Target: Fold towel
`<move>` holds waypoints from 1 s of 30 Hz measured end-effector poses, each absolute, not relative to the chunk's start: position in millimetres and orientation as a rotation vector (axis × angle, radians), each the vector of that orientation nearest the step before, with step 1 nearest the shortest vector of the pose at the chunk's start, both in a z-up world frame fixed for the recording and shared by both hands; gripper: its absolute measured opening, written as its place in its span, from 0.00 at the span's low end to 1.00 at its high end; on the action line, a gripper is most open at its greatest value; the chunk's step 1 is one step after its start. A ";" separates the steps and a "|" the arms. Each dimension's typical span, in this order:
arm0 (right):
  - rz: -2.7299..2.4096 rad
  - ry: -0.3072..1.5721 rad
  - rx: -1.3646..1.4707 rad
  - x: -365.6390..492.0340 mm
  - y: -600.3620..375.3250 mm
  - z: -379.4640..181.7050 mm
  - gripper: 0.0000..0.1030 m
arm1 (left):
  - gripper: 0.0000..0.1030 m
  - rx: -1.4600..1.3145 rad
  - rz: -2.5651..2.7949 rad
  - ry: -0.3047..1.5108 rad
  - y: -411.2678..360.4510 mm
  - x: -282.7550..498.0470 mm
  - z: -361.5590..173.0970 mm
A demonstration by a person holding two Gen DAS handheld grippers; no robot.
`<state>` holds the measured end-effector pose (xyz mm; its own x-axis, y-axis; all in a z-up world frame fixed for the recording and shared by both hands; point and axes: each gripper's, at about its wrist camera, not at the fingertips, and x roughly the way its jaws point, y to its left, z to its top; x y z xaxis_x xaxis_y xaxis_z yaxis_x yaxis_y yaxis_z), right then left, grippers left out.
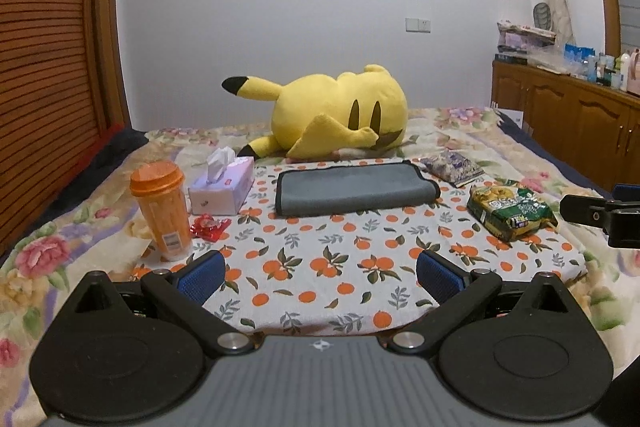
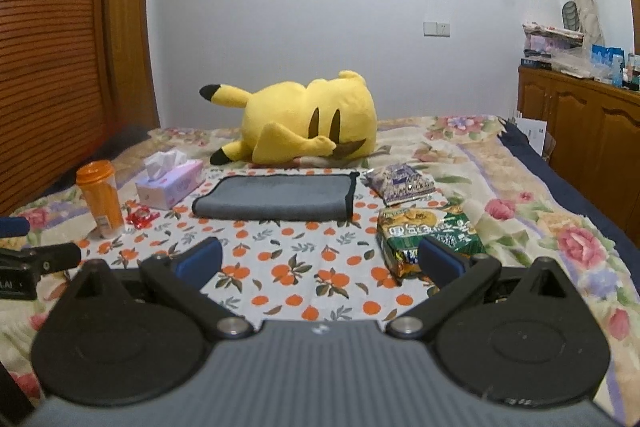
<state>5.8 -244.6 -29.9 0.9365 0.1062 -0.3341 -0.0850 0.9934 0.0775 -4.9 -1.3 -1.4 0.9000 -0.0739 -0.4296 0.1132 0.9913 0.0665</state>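
A grey towel with dark trim [image 1: 354, 189] lies folded into a long flat rectangle on the orange-print cloth [image 1: 320, 259], well ahead of both grippers; it also shows in the right wrist view [image 2: 276, 198]. My left gripper [image 1: 320, 273] is open and empty, hovering above the cloth short of the towel. My right gripper [image 2: 320, 261] is open and empty too, at a similar distance, its right finger over the green snack bag [image 2: 430, 233]. Part of the right gripper [image 1: 600, 211] shows at the right edge of the left wrist view.
An orange tumbler [image 1: 162, 211], tissue box [image 1: 222, 187] and red wrapper [image 1: 210, 226] stand left of the towel. A purple packet [image 1: 452, 167] and the green snack bag [image 1: 512, 213] lie right of it. A yellow plush [image 1: 332, 113] lies behind. Wooden cabinets [image 1: 568, 115] line the right.
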 end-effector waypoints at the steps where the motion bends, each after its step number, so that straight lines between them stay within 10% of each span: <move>1: 0.097 0.339 0.064 5.6 -245.2 -29.4 1.00 | 1.00 0.089 -0.098 0.436 -1.2 -5.4 -0.8; 30: 0.089 0.298 0.056 -0.3 -247.3 -26.9 1.00 | 1.00 0.103 -0.091 0.398 0.4 -9.5 1.3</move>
<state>-0.3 -247.3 -26.9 0.9521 0.0958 -0.2903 -0.0793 0.9945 0.0681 -9.5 0.4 1.3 0.9179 -0.0676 -0.3910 0.1082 0.9907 0.0827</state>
